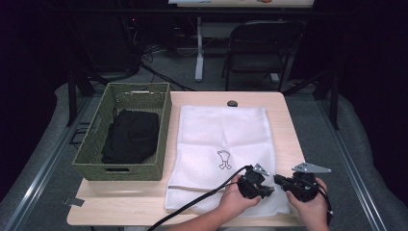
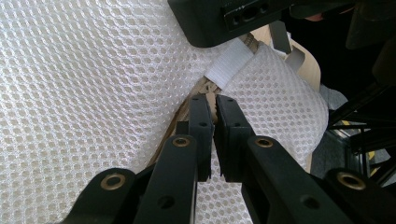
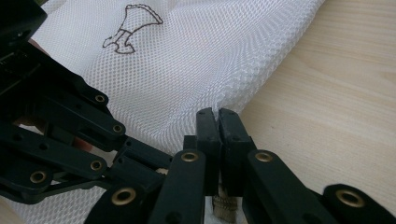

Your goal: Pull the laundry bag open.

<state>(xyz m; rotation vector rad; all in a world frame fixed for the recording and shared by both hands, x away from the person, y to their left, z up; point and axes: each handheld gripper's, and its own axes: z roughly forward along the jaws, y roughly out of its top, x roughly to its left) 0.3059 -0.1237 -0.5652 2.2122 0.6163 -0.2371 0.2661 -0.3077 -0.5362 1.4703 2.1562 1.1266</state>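
A white mesh bag (image 1: 221,130) lies flat on the wooden table (image 1: 288,125), with a small stitched emblem (image 3: 133,28) on it. Both grippers meet at the bag's near right corner. My left gripper (image 1: 269,190) points right and is shut, its tips (image 2: 211,100) pinching the bag's edge beside a white fabric tab (image 2: 229,70). Facing it, my right gripper (image 1: 278,179) is also shut on the bag's edge (image 3: 217,112), where the mesh meets bare wood. A beige zipper strip (image 3: 224,207) shows between the right jaws lower down.
A green woven basket (image 1: 120,168) holding a black garment (image 1: 131,137) stands on the table's left side. A small dark object (image 1: 232,103) sits at the far edge. Beyond the table stand a folding chair (image 1: 260,48) and a desk leg.
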